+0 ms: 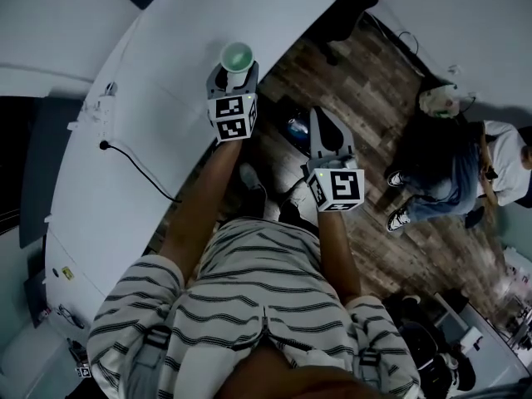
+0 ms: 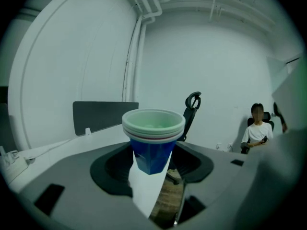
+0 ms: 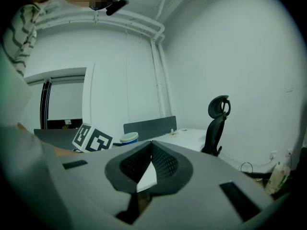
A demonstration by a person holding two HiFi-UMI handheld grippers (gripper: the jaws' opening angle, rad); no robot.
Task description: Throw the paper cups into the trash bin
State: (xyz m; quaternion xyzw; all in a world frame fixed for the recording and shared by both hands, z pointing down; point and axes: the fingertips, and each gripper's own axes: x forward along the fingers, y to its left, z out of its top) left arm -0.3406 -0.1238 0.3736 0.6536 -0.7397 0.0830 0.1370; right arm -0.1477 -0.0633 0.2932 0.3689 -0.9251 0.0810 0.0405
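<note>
2 grippers: the left gripper (image 1: 236, 73) has its jaws set wide and pressed on the blue sides of the paper cups (image 1: 236, 56). The right gripper (image 3: 152, 147) has its jaws drawn together at the tips, with nothing between them.
Paper cups: a nested stack, white rims on top and mouths up, upright in the left jaws. It hangs over the right edge of the white desk (image 1: 150, 98), and it seems to be off the surface.
Step in hand: I judge that the grasp is done and the carry to the bin is now the step.
Trash bin: no view shows me a thing that I can call the bin for sure, so its place is unknown.
Next move: find the bin, bring the stack above its opening, keep the cups upright on the way, and only then open the left jaws.
Edges: the curved desk edge runs just beside the cups. A black cable (image 1: 137, 165) lies on the desk to the near left.
Open room: the wooden floor (image 1: 374, 98) on the right is mostly free. An office chair (image 3: 217, 123) stands far, and a seated person (image 1: 449, 173) is well apart on the right.
</note>
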